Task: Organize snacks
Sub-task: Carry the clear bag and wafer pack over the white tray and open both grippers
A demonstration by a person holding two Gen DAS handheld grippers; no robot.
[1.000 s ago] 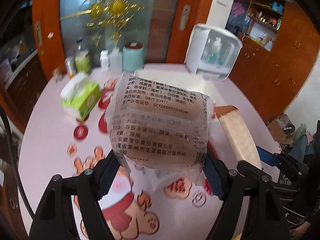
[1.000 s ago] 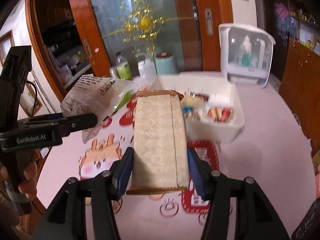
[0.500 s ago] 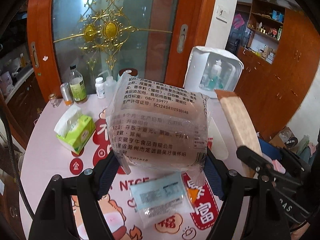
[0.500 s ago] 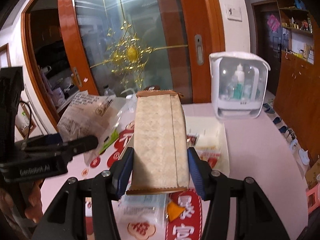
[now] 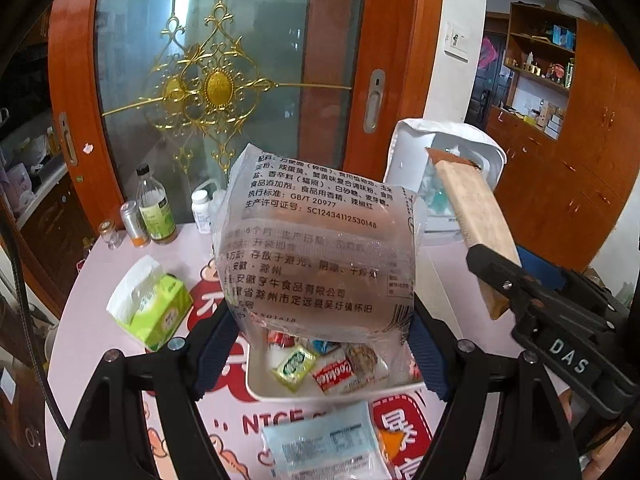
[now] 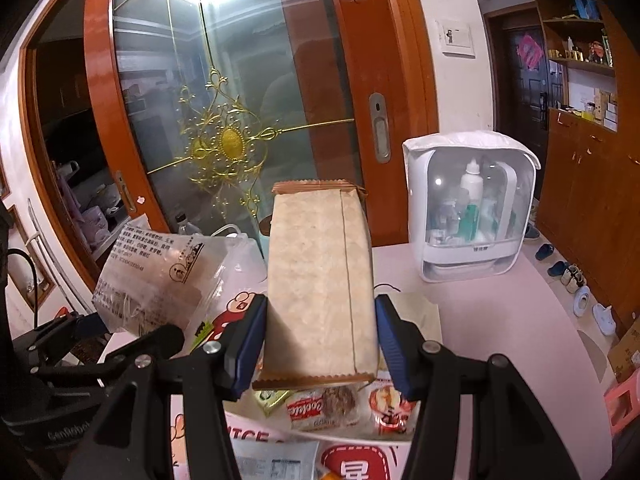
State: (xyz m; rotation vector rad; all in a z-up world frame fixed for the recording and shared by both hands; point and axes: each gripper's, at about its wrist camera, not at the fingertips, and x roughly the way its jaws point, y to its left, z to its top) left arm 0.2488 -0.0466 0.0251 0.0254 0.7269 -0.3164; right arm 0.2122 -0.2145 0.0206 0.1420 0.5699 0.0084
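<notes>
Snacks held aloft, left gripper (image 5: 320, 344) clamped on clear noodle packet (image 5: 316, 252), right gripper (image 6: 320, 340) clamped on tan wafer pack (image 6: 320, 284), white tray (image 5: 280, 390) of sweets below

We are looking at a round table under a pale pink cloth printed with red cartoon figures (image 5: 100, 280), standing before a glass sliding door. Sitting on it near the front is a white rectangular plastic tray (image 5: 320, 394) holding small wrapped snacks, and just before the tray a pale blue flat packet (image 5: 324, 446) is lying on the cloth. A green tissue box with white tissue sticking up (image 5: 154, 308) is resting toward the left. Along the far edge are standing a clear bottle of yellow-green liquid (image 5: 154, 212), a small metal can (image 5: 132, 220) and a white pill bottle (image 5: 201, 210). A white storage cabinet with a clear domed front (image 6: 470, 208) is sitting at the far right.
</notes>
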